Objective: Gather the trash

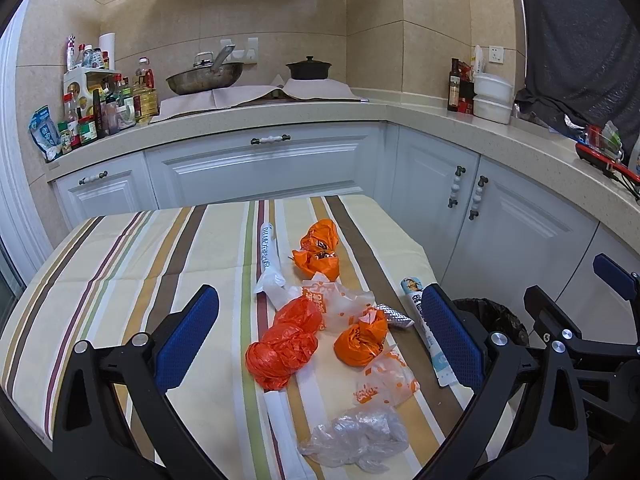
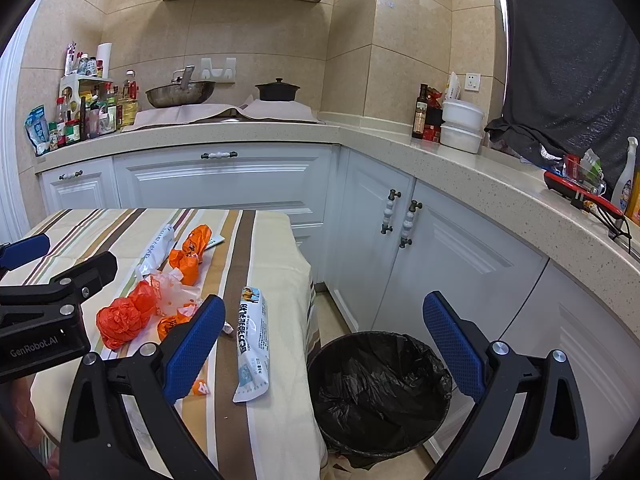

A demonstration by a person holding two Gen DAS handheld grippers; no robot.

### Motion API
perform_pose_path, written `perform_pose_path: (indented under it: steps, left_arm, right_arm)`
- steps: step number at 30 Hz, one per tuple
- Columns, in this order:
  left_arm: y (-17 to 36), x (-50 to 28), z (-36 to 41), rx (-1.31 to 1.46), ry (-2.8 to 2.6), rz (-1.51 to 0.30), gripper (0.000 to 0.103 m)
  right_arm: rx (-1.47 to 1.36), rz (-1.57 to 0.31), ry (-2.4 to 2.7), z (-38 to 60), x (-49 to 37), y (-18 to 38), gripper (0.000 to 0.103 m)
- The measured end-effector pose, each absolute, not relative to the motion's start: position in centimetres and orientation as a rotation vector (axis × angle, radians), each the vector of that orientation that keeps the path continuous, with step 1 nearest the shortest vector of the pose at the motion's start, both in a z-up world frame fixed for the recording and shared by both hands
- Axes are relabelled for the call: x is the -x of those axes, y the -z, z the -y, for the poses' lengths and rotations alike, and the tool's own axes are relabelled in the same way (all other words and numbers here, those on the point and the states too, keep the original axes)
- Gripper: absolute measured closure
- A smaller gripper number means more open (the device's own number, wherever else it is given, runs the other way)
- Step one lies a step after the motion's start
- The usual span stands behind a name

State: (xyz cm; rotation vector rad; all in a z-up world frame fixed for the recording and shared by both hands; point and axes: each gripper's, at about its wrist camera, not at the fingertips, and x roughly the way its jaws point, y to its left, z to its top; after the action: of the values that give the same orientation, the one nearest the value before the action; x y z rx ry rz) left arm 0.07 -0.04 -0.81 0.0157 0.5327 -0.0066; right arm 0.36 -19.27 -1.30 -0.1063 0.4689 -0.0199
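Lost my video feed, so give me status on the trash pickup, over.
Left gripper open, empty, over the table. Right gripper open, empty. Orange bags and wrappers on striped tablecloth; black-lined bin beside it. Nothing blocking.

a striped-cloth desk (image 1: pixel 132 264) stands before the white kitchen cabinets (image 1: pixel 256 168). on it, a crumpled orange plastic bag (image 1: pixel 286 346) lies near the middle, with a smaller knotted orange bag (image 1: pixel 362 340) just to its right and another orange bag (image 1: pixel 318 250) farther back. a long white printed wrapper (image 1: pixel 269 250) lies left of that far bag. a clear crumpled plastic bag (image 1: pixel 356 438) lies nearest the front edge. a white printed snack packet (image 2: pixel 252 342) lies along the desk's right edge. right of the desk, on the floor, stands a round bin lined with black plastic (image 2: pixel 380 388).
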Motion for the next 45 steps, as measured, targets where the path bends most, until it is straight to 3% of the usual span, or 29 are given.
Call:
perform_pose_path:
  steps: [45]
  left_arm:
    - [2.2,-0.3,-0.1,-0.023,0.011,-0.568,0.004]
  right_arm:
    - [0.103,-0.488,0.015,20.1,-0.3,3.3,0.007]
